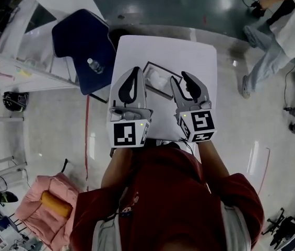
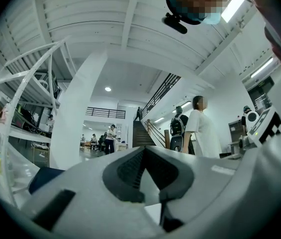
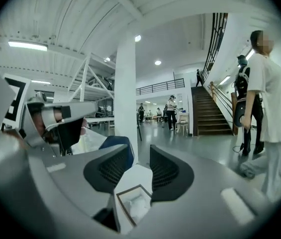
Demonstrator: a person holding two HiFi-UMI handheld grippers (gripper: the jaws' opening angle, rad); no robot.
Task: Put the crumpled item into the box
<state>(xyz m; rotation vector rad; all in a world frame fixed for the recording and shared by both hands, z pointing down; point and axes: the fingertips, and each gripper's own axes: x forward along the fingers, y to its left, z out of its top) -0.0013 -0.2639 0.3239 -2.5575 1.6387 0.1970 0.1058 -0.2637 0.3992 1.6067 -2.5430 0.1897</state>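
both forearms [image 1: 117, 163] reach forward from the chest, side by side. the grey plastic left gripper [image 1: 135, 69] with dark ribbed pads has its jaw tips touching, nothing in them. the matching grey right gripper [image 3: 141, 153] has its jaws apart, nothing pinched between them.

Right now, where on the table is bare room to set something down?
The far strip of the table beyond the box and its far-right corner are bare. Crowded nearer: the box, holding the crumpled item, sits between the left gripper and right gripper.
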